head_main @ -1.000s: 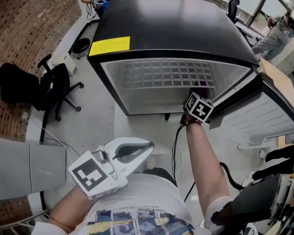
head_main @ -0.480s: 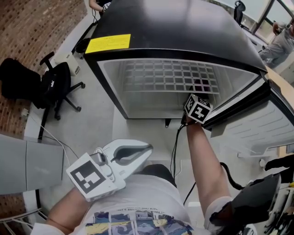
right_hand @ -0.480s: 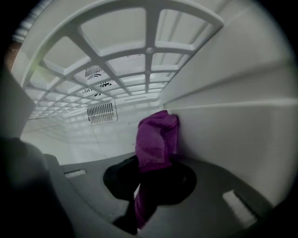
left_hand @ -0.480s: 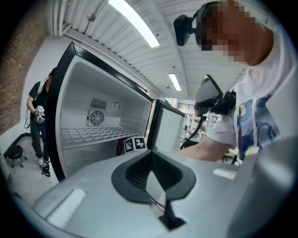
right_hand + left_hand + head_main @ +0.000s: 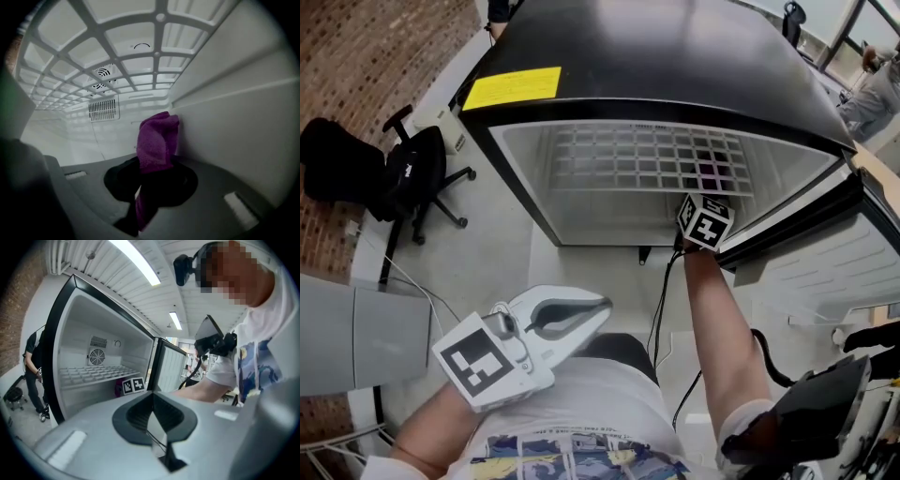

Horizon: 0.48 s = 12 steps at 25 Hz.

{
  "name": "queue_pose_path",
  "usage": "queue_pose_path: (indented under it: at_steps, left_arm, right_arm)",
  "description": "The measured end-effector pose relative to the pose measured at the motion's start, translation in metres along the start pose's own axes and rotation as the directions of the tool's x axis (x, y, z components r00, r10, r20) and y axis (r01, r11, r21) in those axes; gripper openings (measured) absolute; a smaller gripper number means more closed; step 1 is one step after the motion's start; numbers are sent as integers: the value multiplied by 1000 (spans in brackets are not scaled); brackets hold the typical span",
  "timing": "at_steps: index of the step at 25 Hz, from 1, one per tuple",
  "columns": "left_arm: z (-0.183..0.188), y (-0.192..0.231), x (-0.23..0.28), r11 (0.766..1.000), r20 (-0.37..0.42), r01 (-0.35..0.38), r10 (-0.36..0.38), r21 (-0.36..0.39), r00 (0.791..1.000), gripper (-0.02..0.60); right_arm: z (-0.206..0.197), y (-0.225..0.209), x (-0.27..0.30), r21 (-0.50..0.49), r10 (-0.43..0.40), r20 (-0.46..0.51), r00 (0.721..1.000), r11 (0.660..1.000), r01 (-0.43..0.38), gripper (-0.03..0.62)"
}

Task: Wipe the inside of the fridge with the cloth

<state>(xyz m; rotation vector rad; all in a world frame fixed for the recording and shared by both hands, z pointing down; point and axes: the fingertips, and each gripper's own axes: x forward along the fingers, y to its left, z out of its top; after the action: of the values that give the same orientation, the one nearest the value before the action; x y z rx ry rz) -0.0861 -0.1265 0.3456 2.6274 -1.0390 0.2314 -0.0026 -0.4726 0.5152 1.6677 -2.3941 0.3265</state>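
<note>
The black fridge (image 5: 656, 56) stands open, its white inside and wire shelf (image 5: 647, 155) facing me. My right gripper (image 5: 152, 180) is inside, under the shelf (image 5: 140, 61), shut on a purple cloth (image 5: 157, 140) that rests against the fridge's right inner wall (image 5: 234, 117). In the head view only its marker cube (image 5: 705, 222) and a bit of the purple cloth (image 5: 710, 174) show through the shelf. My left gripper (image 5: 581, 314) hangs outside, low in front of my chest, shut and empty. From the left gripper view the fridge (image 5: 93, 366) and the right marker cube (image 5: 132, 386) are in sight.
The fridge door (image 5: 825, 253) swings open on the right. A black office chair (image 5: 403, 178) stands on the floor at left, by a brick wall (image 5: 366, 56). A cable (image 5: 661, 300) runs along the floor under my right arm. A person (image 5: 33, 371) stands left of the fridge.
The head view has shifted slightly; the right gripper stays inside the fridge at the right wall, and the left gripper has barely moved.
</note>
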Motion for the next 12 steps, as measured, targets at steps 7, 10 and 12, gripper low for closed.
queue_pose_path:
  at_steps: [7,10,12]
  left_arm:
    - [-6,4,0,1000,-23,-6,6,-12,1000,6]
    - [-6,4,2,1000,-30,-2,2,-11,1000,6]
    - [-5,4,3,1000,-31,3,-4,-14,1000,6]
  right_arm:
    - [-3,5,14,7,46,-34,998,999,-46,54]
    - [1,7,16,-6,64,-21,998,998,-64,54]
    - [0,8,18,-17,66,-27,997,998,-67,54]
